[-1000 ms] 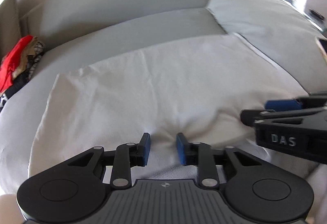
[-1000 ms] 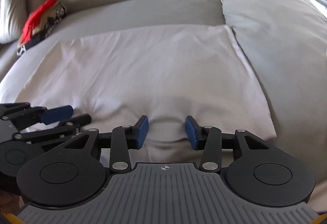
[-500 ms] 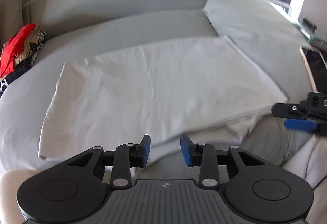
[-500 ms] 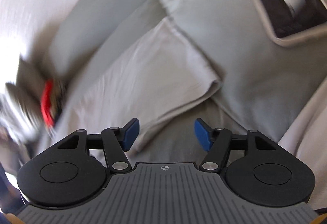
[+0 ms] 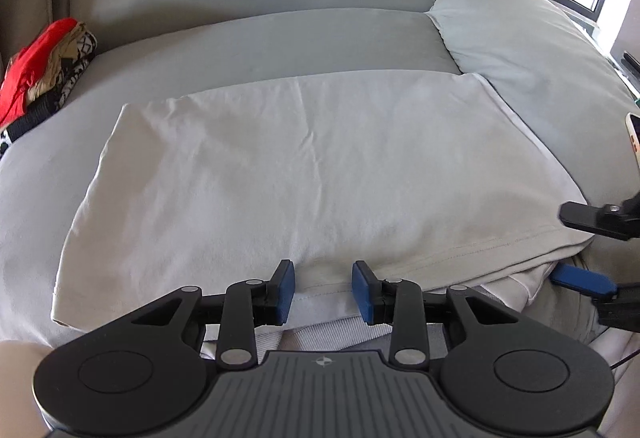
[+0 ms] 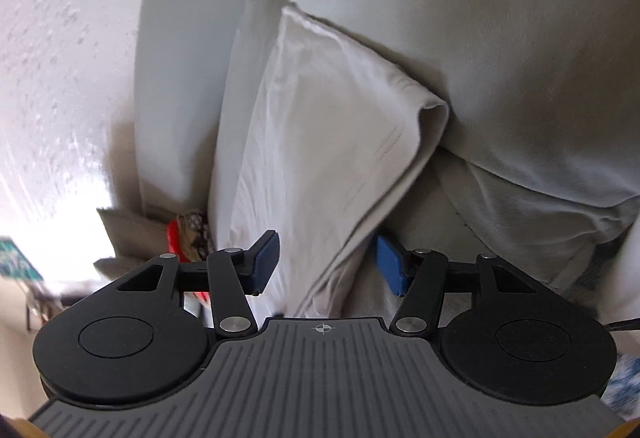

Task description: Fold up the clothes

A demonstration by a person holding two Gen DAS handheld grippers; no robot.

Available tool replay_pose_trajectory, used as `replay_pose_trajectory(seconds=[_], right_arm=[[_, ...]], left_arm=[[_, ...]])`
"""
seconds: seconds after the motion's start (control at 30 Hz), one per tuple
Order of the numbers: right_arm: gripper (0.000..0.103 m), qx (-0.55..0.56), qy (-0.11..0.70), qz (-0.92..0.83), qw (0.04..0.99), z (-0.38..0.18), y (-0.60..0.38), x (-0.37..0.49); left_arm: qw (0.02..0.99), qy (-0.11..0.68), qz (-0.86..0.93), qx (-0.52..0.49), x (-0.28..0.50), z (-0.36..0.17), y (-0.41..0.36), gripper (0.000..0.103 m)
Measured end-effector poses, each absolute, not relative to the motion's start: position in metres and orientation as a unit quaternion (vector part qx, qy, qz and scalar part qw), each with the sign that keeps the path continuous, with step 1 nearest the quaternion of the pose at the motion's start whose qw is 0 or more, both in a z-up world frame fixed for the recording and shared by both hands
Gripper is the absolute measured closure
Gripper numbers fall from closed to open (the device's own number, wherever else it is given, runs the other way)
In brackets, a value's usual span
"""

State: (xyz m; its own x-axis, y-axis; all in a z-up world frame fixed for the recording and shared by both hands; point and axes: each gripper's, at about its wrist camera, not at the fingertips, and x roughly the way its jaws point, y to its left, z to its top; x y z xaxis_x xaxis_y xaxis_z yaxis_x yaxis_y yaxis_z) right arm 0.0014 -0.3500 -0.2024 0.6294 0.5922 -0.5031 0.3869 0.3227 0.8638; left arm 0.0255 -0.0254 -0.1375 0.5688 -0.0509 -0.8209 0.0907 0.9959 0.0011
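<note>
Folded white garment spread on a grey sofa

Left view: left tongs stand apart, unclamped, over its near hem. Right view: right tongs, closing, straddle the garment's right-hand folded edge, nearer, pads not yet pressing; long axis runs crosswise.

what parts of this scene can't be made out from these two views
- Left wrist view: the folded white cotton garment has its near edge hidden behind the left tool.
- Left wrist view: the right tool, jaws closing, is cut off by the right edge.
- Right wrist view: the red and patterned clothes pile is mostly hidden behind the tool's finger.
</note>
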Motion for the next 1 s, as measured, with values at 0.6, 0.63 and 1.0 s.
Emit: replay_pose_trajectory(seconds=[0.6,0.63,1.0], right_arm=[[0.066,0.588,0.361,0.017,0.724,-0.212,-0.337,0.026],[0.066,0.578,0.359,0.014,0.733,-0.210,-0.337,0.029],[0.065,0.577,0.360,0.020,0.733,-0.207,-0.332,0.036]], left_arm=[[0.883,0.465,-0.054,0.016,0.029,-0.140,-0.021,0.070],[0.884,0.465,-0.055,0.016,0.029,-0.140,-0.020,0.070],[0.882,0.466,-0.066,0.005,0.030,-0.140,-0.014,0.070]])
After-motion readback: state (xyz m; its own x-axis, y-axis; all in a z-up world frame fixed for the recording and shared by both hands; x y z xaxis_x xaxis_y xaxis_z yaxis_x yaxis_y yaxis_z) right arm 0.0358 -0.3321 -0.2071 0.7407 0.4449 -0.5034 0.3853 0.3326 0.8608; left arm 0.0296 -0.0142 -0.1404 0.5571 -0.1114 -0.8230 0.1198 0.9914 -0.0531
